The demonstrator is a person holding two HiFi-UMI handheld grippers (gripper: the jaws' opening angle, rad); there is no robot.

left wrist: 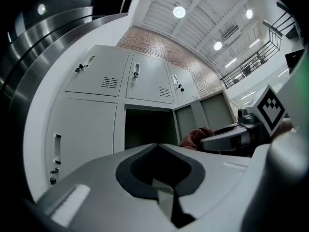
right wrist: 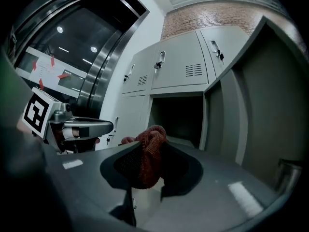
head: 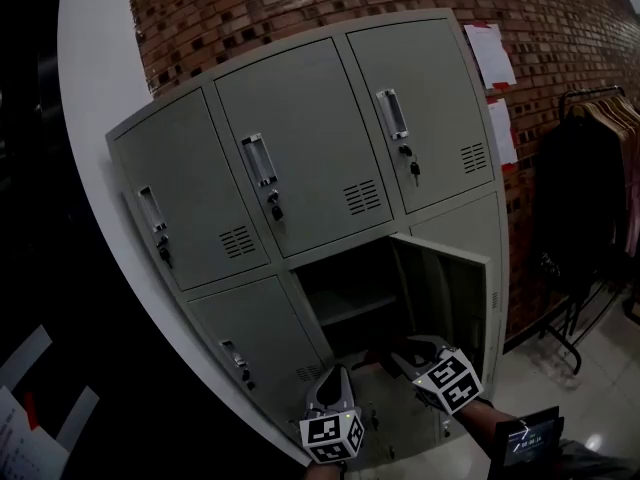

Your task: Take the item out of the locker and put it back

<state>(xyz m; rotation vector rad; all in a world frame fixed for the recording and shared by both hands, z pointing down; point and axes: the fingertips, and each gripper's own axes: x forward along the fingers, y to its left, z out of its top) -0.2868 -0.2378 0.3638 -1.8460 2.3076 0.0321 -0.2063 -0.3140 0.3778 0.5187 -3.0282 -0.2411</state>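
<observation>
No writing is showing clearly enough to read. The white papers (head: 490,53) pinned to the red brick wall (head: 300,8) are carrying print and red marks that are too small to make out, and each gripper's cube is showing only black-and-white square markers.

The right gripper (right wrist: 152,145) is gripping a rust-red cloth (right wrist: 145,164). The cloth is soft, coarsely knitted and bunched into a rounded lump between the dark pads. It is hanging outside the locker (head: 300,148), just in front of the open compartment (head: 345,288) in the lower row.

The left gripper (left wrist: 157,147) is sitting closed, its smooth grey jaw tips meeting with nothing between them, just beside the right one.

The locker is looking like grey painted sheet metal. Its flat rectangular doors are each carrying a recessed handle, a set of vent slots (head: 362,196) and a small key (head: 413,168) hanging in the lock. The open door (head: 450,288) is swinging to the right, showing a dark interior with one flat shelf (head: 355,306). Dark clothes are hanging on a rack (head: 590,168) at the right.
</observation>
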